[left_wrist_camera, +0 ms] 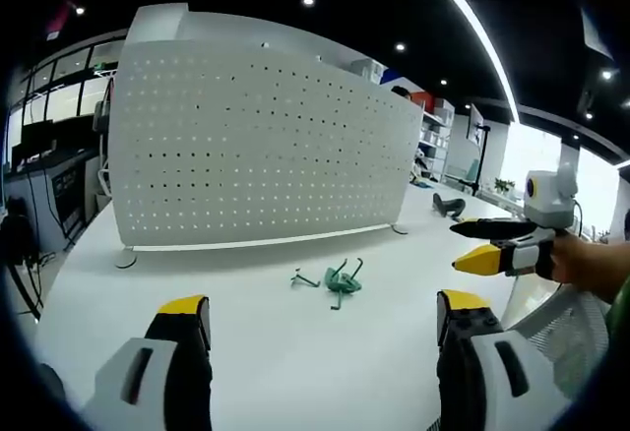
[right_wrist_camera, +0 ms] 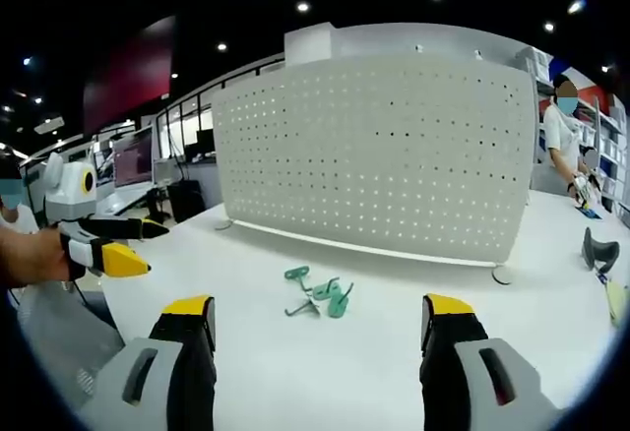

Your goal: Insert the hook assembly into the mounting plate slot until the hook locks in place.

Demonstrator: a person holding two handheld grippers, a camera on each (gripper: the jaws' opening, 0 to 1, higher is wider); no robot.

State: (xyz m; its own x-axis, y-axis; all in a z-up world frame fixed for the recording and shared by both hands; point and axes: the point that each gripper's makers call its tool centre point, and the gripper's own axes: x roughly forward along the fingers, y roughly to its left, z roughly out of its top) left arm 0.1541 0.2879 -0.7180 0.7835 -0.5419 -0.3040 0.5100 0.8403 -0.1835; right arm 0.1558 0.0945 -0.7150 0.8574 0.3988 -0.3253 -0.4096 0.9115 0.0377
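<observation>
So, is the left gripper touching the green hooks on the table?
Apart. The left gripper view shows the left gripper open, with bare white table between its fingers and the green hooks.

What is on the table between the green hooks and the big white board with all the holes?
Nothing. In both the left gripper view and the right gripper view, only bare white table lies between the green hooks and the perforated board.

White table (left_wrist_camera: 246,333) — green hooks (left_wrist_camera: 340,279), pegboard (left_wrist_camera: 256,146)
</observation>
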